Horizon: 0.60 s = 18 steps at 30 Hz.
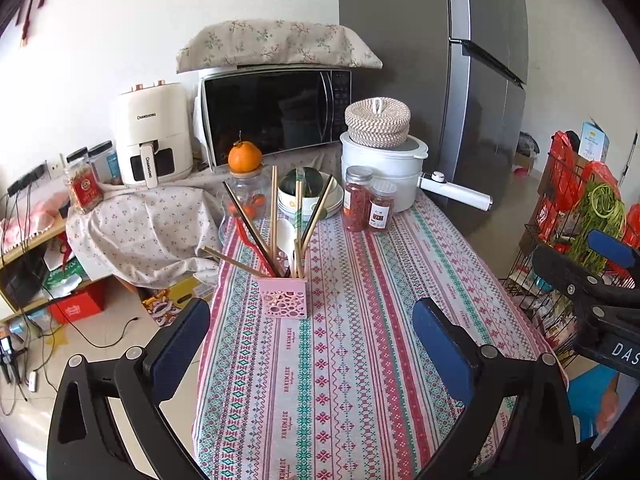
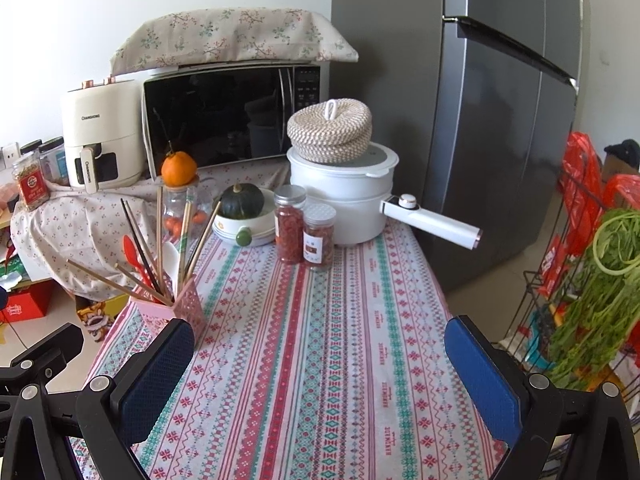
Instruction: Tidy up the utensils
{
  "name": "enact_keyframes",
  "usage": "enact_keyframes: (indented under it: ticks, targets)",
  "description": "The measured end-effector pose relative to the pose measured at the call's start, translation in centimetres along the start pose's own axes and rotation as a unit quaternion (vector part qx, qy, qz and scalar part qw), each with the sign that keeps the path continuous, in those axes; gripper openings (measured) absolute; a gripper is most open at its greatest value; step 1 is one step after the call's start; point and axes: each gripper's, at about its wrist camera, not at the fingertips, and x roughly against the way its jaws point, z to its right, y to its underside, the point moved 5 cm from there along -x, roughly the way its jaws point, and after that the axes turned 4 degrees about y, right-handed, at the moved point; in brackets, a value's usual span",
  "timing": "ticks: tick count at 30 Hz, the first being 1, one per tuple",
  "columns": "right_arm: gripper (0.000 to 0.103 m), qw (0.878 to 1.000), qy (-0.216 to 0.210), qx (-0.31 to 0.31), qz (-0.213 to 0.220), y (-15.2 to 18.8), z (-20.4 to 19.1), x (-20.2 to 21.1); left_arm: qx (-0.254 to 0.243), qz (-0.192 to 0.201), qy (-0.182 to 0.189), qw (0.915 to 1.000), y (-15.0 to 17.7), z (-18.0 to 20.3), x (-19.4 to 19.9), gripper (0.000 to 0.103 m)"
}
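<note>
Grippers both empty, jaws spread wide, nothing between the blue pads. Left gripper (image 1: 312, 350) hangs above the patterned tablecloth (image 1: 360, 360), and the pink utensil holder (image 1: 283, 296) stands just ahead of it, slightly toward its left finger. Holder is upright on the cloth near the table's left edge, stuffed with chopsticks (image 1: 273, 212) fanning out at different tilts, plus a red spoon (image 1: 250, 238) and a white spoon (image 1: 287, 236); several wooden sticks lean far left, nearly flat. Right gripper (image 2: 320, 364) also hovers over the cloth; from it the same holder (image 2: 182, 306) sits ahead-left, just past its left finger (image 2: 160, 372), partly hidden by that finger. Part of the right gripper shows at the right edge of the left wrist view (image 1: 592, 280). Farther ahead of both tools: two spice jars (image 2: 304, 230) with red contents side by side, a white electric pot (image 2: 344, 196) with a woven lid or mat stack (image 2: 330, 130) on top, a small green pumpkin (image 2: 242, 200) in a bowl (image 2: 240, 232), and an orange (image 2: 179, 168) on a glass jar (image 2: 180, 208). Behind those, microwave (image 2: 232, 116) and air fryer (image 2: 104, 136). Grey fridge (image 2: 500, 120) ahead-right. Wire rack with greens (image 2: 592, 288) to the right of the right gripper.
</note>
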Motion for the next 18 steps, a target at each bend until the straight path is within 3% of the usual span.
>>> enact_keyframes:
  ticks: [18]
  targets:
    - [0.103, 1.0, -0.006, -0.002, -0.009, 0.2, -0.46, -0.45, 0.005, -0.001, -0.001, 1.0, 0.08, -0.28, -0.12, 0.102]
